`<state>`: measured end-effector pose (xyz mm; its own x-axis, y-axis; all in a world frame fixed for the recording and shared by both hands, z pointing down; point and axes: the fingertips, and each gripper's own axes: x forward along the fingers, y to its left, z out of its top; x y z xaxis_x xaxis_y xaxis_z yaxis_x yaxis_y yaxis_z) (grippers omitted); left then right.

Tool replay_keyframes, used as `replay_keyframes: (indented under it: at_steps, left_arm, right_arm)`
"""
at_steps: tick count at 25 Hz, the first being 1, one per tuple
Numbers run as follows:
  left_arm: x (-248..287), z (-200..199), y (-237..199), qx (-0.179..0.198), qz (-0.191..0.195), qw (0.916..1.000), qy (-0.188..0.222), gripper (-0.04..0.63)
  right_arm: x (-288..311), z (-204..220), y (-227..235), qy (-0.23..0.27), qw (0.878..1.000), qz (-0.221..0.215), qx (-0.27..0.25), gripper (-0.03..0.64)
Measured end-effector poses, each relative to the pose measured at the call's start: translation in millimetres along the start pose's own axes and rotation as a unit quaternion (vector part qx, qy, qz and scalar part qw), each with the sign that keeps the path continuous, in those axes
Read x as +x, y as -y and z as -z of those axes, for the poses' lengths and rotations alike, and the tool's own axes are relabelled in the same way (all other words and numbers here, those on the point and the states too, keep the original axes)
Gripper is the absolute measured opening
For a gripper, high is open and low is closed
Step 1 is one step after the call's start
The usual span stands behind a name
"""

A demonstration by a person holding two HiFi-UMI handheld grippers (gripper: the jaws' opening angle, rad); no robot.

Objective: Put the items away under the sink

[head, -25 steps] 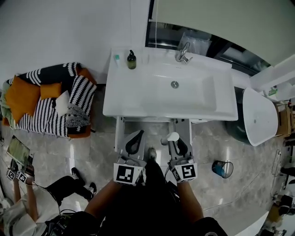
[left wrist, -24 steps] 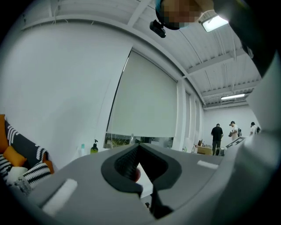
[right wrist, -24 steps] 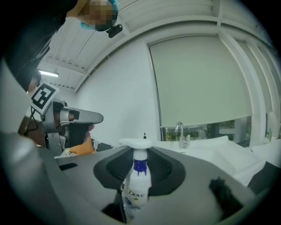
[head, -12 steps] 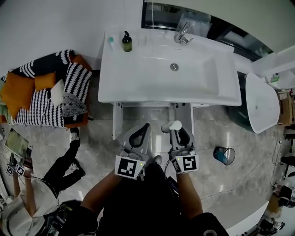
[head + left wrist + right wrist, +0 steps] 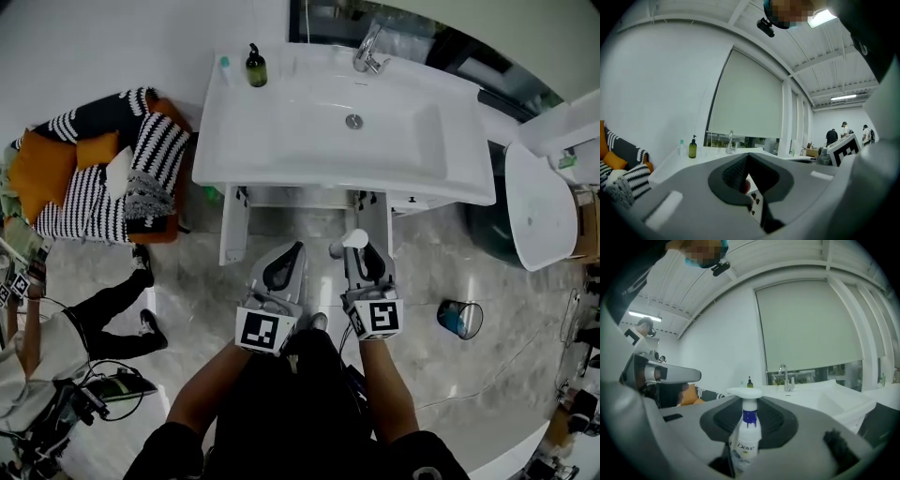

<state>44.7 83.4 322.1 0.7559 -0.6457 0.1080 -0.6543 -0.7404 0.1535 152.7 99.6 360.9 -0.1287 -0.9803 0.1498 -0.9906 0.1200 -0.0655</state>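
Floor: grey marbled tile floor (image 5: 187,300), on which the person stands facing the basin with both tools held low in front.
Washbasin: wide white rectangular ceramic washbasin (image 5: 281,141). Its front edge overhangs the storage space, so anything going in must pass well beneath that lip.
Cabinet: white cabinet (image 5: 305,199) directly under the washbasin, with its two white doors (image 5: 232,234) swung outward. The gap between them looks narrow, so one gripper entering at a time seems wiser than both together.
Left gripper: grey two-jaw left gripper (image 5: 286,261), near the cabinet mouth and not yet inside. Its jaws are clenched on a thin piece.
Right gripper: matching grey right gripper (image 5: 362,253), just beside the left one. Its jaws are grasping a bottle by the body.
Pump bottle: white plastic pump bottle with a blue collar (image 5: 746,439), upright in the right gripper's jaws with its pump head above them. Keep it upright, stand its base on the cabinet bottom, and only then let the jaws part. Watch that the pump head does not catch the basin's underside.
Flat piece: thin white flat piece with small dark marks (image 5: 753,199), edge-on in the left gripper's jaws; what it is I cannot tell. Lay it down beside the bottle, not against it.
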Motion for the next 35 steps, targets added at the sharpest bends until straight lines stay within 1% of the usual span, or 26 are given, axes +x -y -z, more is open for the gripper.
replay_keyframes:
  at_steps: [2, 6, 9, 13, 18, 21, 24, 27, 29, 33, 35]
  left_arm:
    - [-1, 12, 3, -0.002, -0.004, 1.0000, 0.001, 0.008]
    - [6, 32, 6, 0.008, -0.013, 0.9999, 0.000, 0.008]
    - [13, 52, 8, 0.020, 0.001, 0.9997, 0.009, 0.008]
    - [26, 87, 5, 0.017, 0.005, 0.9998, 0.009, 0.008]
    - [51, 133, -5, 0.013, 0.021, 0.9997, 0.004, 0.008]
    - [66, 158, -13, 0.011, 0.018, 0.9996, 0.016, 0.008]
    - [79, 192, -18, 0.000, 0.022, 0.9997, 0.009, 0.008]
    - [91, 225, -30, 0.009, 0.032, 0.9992, 0.021, 0.008]
    - [95, 247, -44, 0.020, 0.027, 0.9989, 0.033, 0.008]
    - [108, 291, -69, 0.022, 0.012, 0.9987, 0.044, 0.008]
    - [116, 314, -78, 0.029, 0.008, 0.9983, 0.050, 0.008]
  right_arm:
    - [-5, 10, 5, 0.001, 1.000, 0.002, 0.002, 0.107]
    - [-9, 27, 18, 0.010, 1.000, 0.002, 0.001, 0.107]
    - [-12, 52, 23, 0.008, 1.000, 0.008, 0.002, 0.107]
    - [-12, 88, 33, 0.010, 1.000, 0.017, 0.004, 0.107]
    - [5, 123, 48, 0.015, 1.000, 0.020, 0.004, 0.107]
    - [20, 154, 56, 0.011, 1.000, 0.018, 0.002, 0.107]
    - [35, 189, 65, 0.011, 1.000, 0.019, 0.004, 0.107]
    - [52, 224, 74, 0.020, 1.000, 0.020, -0.001, 0.107]
    - [66, 252, 79, 0.024, 1.000, 0.019, -0.006, 0.107]
    - [95, 305, 94, 0.037, 0.999, 0.024, -0.011, 0.107]
    - [106, 332, 102, 0.045, 0.999, 0.029, -0.009, 0.107]
